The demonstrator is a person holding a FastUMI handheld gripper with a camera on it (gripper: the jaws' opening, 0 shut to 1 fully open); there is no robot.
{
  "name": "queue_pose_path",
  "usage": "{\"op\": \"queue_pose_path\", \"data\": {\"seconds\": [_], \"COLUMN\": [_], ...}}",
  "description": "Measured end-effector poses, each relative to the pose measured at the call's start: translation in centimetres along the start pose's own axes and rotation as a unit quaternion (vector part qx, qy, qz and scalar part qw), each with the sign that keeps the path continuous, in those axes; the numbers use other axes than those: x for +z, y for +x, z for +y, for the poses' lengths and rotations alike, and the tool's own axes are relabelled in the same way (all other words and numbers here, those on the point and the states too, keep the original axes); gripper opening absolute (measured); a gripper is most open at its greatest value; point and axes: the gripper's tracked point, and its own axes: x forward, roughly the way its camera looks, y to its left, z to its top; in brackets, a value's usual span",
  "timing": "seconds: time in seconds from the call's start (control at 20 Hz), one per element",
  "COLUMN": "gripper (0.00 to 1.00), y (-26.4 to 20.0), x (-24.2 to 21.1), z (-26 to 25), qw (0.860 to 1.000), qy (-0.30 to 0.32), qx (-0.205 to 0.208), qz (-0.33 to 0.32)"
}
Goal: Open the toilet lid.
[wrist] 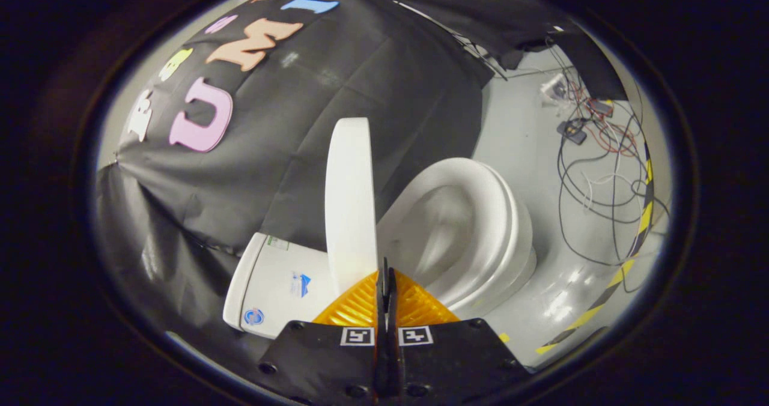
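Item: lid (350,196). Raised, standing on edge, near upright, between the tank (273,286) and the bowl (462,232); seat left down on the bowl. Position: just ahead of the fingertips, its lower edge meeting them.

Item: gripper (385,274). 2 fingers pressed together, nothing held between them; tips at or touching the lid's lower edge, contact uncertain.

Task status, judged: lid is up, opening largely done. Left: confirm the lid rests back toward the tank and stays, then draw the gripper clear.

Surroundings: floor (528,136) beyond the bowl; loose cables (601,172) and a small device (574,131) well apart from the toilet; striped tape (625,268) along the floor. Nothing obstructs the lid.
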Motion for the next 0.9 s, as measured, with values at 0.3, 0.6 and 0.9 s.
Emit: {"op": "queue_pose_path", "data": {"seconds": [0.3, 0.6, 0.9], "gripper": [0.01, 0.01, 0.01], "y": [-0.7, -1.2, -1.3], "x": [-0.4, -0.4, -1.0], "z": [3.2, 6.9, 9.9], "qw": [0.998, 0.990, 0.986], "qy": [-0.062, -0.137, -0.167], "qx": [-0.012, -0.035, -0.026], "qz": [-0.016, -0.014, -0.008]}}
